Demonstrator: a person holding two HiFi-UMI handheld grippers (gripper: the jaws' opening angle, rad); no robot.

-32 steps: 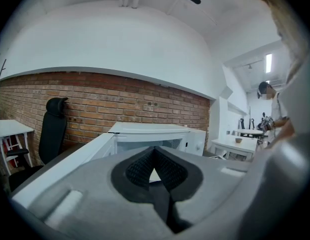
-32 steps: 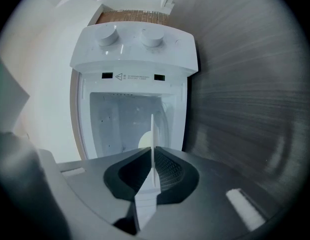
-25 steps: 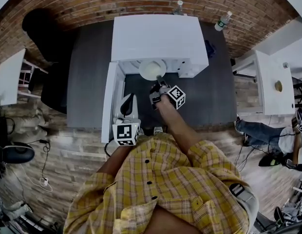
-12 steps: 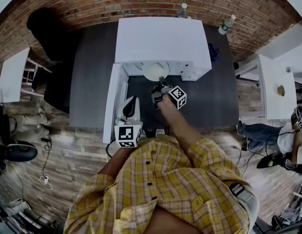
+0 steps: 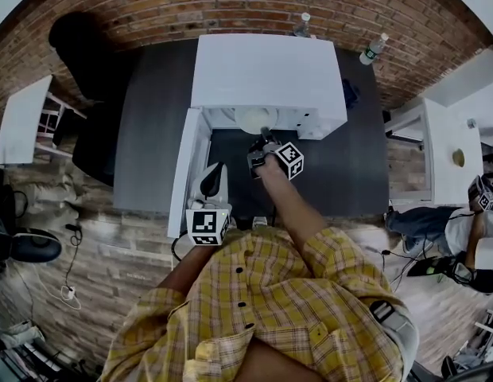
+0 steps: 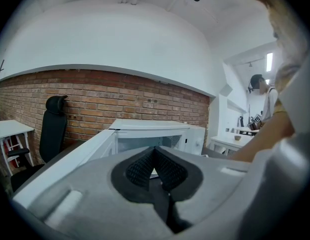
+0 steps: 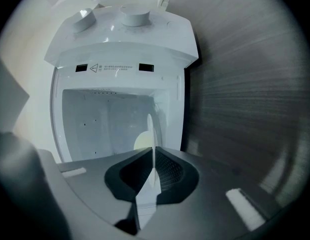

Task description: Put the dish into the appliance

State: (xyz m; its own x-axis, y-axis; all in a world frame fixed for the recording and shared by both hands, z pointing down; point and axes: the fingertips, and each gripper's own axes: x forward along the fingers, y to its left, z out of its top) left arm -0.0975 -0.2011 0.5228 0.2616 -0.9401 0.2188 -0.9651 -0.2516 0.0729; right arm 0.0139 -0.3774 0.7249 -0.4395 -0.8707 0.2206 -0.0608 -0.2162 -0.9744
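Note:
A white microwave (image 5: 266, 70) stands on a dark table (image 5: 151, 134), its door (image 5: 183, 169) swung open to the left. My right gripper (image 5: 262, 139) is shut on the near rim of a pale plate (image 5: 256, 119), which sits partly inside the cavity mouth. The right gripper view has the plate (image 7: 151, 134) edge-on between the right gripper's (image 7: 154, 161) pads, facing the open cavity (image 7: 110, 114). By the open door my left gripper (image 5: 214, 172) is held low. Its pads meet with nothing between them in the left gripper view (image 6: 155, 159).
Two water bottles (image 5: 302, 24) (image 5: 372, 50) stand behind the microwave. A black chair (image 5: 79, 46) is at the back left, and white side tables (image 5: 445, 146) (image 5: 20, 122) flank the dark table. A person (image 5: 469, 229) sits at the far right.
The plate has slid a little farther under the microwave's top with my right gripper. The left gripper has barely moved.

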